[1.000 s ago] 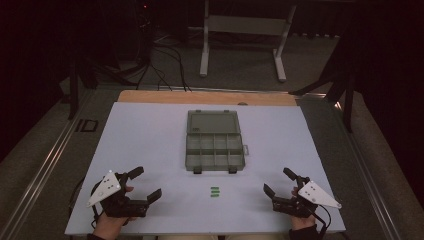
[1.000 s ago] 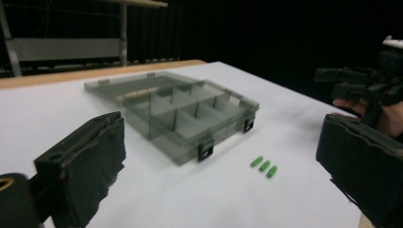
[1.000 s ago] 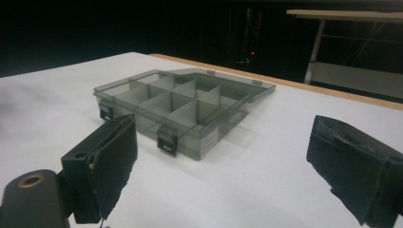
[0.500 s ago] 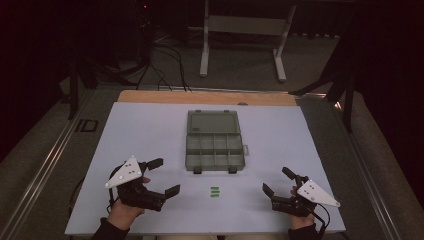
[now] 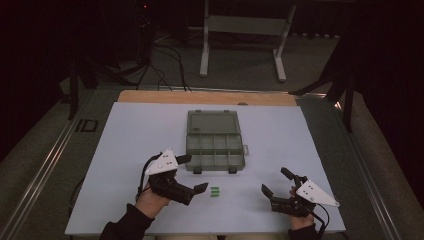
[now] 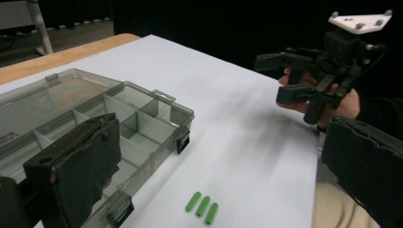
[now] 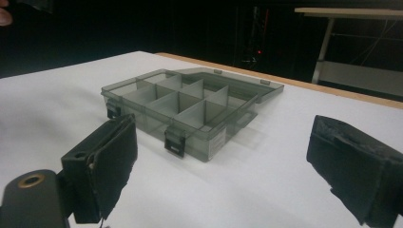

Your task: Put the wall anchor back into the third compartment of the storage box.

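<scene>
A white sheet covers the worktop [image 5: 135, 135], with a bare wooden strip [image 5: 200, 97] along its far edge. Beyond it the room is dark: a grey metal stand [image 5: 242, 37] rests on the dim floor, black cables [image 5: 160, 70] trailing beside it

A white bench [image 5: 130, 140] carries an open grey compartment box [image 5: 214, 142] at its middle. Three small green pieces [image 5: 215, 191] lie just in front of it. The left tongs [image 5: 192, 174], jaws apart, hover beside them; the right tongs [image 5: 274, 181], also spread, hang well apart, near the front edge.
</scene>
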`<action>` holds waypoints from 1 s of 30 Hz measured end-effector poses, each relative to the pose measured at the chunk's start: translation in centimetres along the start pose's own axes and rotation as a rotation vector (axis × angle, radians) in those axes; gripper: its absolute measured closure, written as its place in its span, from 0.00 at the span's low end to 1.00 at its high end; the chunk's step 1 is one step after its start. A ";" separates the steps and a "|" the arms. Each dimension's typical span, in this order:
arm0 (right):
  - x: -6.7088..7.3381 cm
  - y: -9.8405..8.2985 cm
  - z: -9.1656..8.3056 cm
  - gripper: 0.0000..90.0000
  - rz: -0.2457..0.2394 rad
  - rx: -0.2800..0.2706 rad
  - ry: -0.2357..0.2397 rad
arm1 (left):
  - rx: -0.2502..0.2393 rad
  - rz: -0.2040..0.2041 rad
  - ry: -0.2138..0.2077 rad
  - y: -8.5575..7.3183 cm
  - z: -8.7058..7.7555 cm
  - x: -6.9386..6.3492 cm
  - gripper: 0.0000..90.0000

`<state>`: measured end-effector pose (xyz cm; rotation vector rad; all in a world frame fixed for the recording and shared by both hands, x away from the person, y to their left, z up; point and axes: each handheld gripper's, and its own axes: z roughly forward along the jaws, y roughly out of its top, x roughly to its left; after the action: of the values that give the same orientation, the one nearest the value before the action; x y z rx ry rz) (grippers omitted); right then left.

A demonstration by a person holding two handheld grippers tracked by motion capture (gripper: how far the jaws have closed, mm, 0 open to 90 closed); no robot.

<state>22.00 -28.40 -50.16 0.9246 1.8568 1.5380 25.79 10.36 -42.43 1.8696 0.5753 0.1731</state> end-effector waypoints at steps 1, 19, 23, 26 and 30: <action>0.0 0.0 0.0 0.11 0.001 -0.001 0.001 | 0.003 -0.001 0.000 0.0 0.4 0.0 0.00; 0.1 -0.1 0.1 0.11 0.004 0.009 0.019 | 0.137 0.035 -0.041 -1.9 5.4 0.8 0.25; 0.1 -0.1 0.2 0.11 0.005 0.010 0.021 | 0.174 0.026 -0.053 -2.4 6.1 1.0 0.31; 0.1 -0.2 0.2 0.11 0.004 0.013 0.023 | 0.202 0.030 -0.057 -2.8 6.6 1.1 0.36; 0.1 -0.2 0.2 0.11 0.004 0.013 0.026 | 0.238 0.033 -0.069 -3.2 7.4 1.3 0.45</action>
<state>22.07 -28.23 -50.37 0.9187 1.8864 1.5488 28.75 5.60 -48.32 2.1077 0.5361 0.0628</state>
